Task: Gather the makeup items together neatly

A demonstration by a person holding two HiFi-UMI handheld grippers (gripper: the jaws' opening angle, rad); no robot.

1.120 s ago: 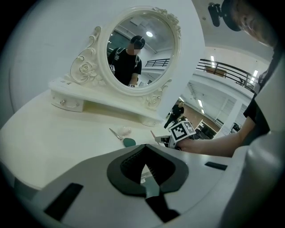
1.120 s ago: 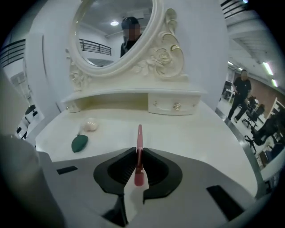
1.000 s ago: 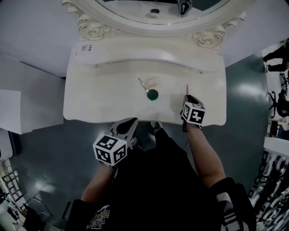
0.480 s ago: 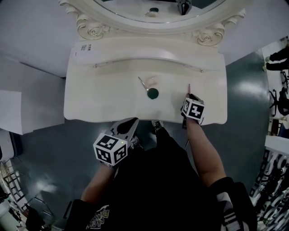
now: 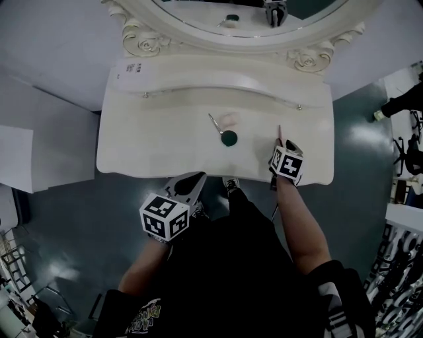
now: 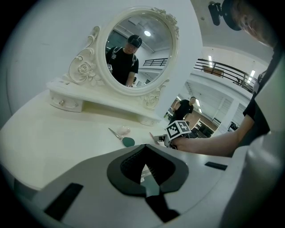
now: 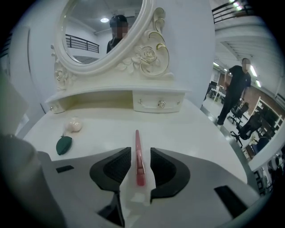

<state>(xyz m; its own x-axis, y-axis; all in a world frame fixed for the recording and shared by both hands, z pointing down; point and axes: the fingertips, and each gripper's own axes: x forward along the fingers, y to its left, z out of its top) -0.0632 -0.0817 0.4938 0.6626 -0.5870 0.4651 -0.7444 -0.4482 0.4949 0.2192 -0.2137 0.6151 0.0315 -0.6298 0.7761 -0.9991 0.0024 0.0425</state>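
Note:
A thin pink makeup stick (image 7: 137, 140) lies on the white vanity top (image 5: 152, 145), pointing toward the mirror. My right gripper (image 7: 139, 156) straddles its near end. The jaws have just been opening and now stand apart from the stick, which lies loose between the pads (image 7: 116, 165). In the head view this gripper (image 5: 284, 142) is at the table's front right, with the stick (image 5: 279, 132) jutting ahead of it. A green teardrop sponge (image 5: 229, 138), a pale pink puff (image 5: 228, 120) and a slim metal tool (image 5: 213, 123) lie together mid-table. My left gripper (image 5: 194, 177) hovers shut and empty off the front edge.
An ornate oval mirror (image 5: 244, 13) stands on a raised shelf with small drawers (image 7: 158, 103) at the back of the table. The front edge and right end of the table are close to the right gripper. A person (image 7: 234, 89) stands far off to the right.
Little differs. The right gripper has tipped slightly over the pink stick at the same front-right spot. The left gripper has stayed where it was.

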